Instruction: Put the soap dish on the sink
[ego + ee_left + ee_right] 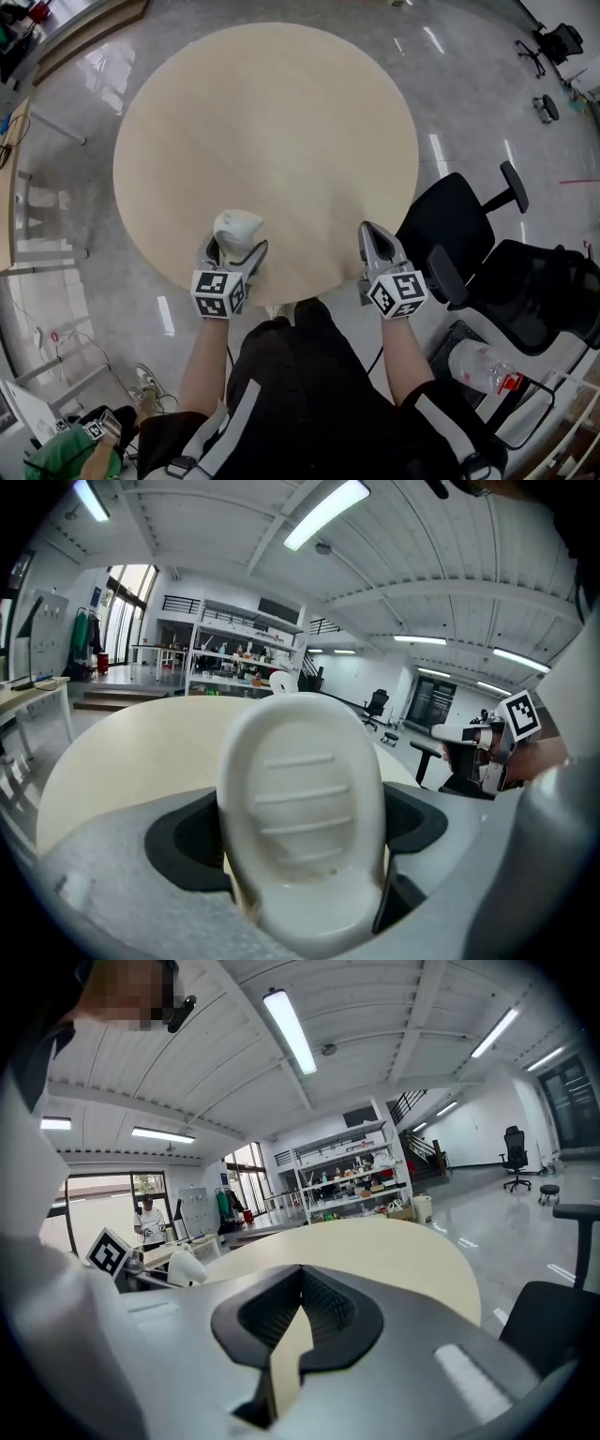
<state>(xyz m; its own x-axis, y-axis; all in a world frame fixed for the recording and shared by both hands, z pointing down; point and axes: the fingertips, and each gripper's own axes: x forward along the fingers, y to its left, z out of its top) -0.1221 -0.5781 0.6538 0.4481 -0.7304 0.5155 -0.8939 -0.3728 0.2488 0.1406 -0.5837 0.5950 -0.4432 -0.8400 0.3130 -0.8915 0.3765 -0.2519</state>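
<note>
Soap dish, white ribbed plastic we judge light, stiff and slick, is pinched by its lower end, a sound hold, in our left gripper's jaws over the round table's near edge, while our right gripper's jaws meet on nothing.

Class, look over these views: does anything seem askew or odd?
The soap dish stands tipped on end, clamped in the left tongs over the round table; no sink shows in any view.
</note>
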